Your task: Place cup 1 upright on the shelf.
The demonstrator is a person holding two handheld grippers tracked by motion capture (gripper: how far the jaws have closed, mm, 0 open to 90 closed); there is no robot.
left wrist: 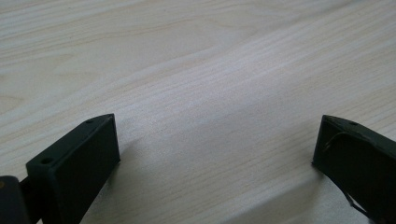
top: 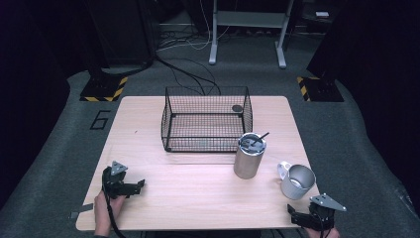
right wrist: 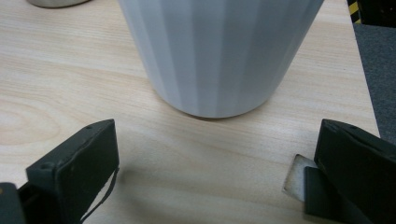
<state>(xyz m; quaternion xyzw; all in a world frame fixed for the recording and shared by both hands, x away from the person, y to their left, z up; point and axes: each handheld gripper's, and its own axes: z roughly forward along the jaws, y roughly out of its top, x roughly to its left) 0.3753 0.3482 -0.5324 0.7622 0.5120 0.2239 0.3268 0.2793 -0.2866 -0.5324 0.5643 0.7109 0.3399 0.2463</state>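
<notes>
A white ribbed mug [top: 297, 181] stands near the table's right front corner, its handle toward the left. In the right gripper view the mug [right wrist: 217, 51] stands close ahead of the open jaws, apart from them. My right gripper [top: 293, 213] [right wrist: 215, 133] rests at the front edge just in front of the mug and holds nothing. A steel tumbler [top: 249, 155] with a dark stick in it stands left of the mug. My left gripper [top: 140, 185] [left wrist: 217, 133] lies open on bare wood at the front left.
A black wire basket [top: 168, 115] sits at the middle back of the wooden table [top: 198, 193], with a small dark round thing [top: 237, 108] at its far right corner. The tumbler's base [right wrist: 56, 2] peeks in at top left of the right gripper view. Grey carpet surrounds the table.
</notes>
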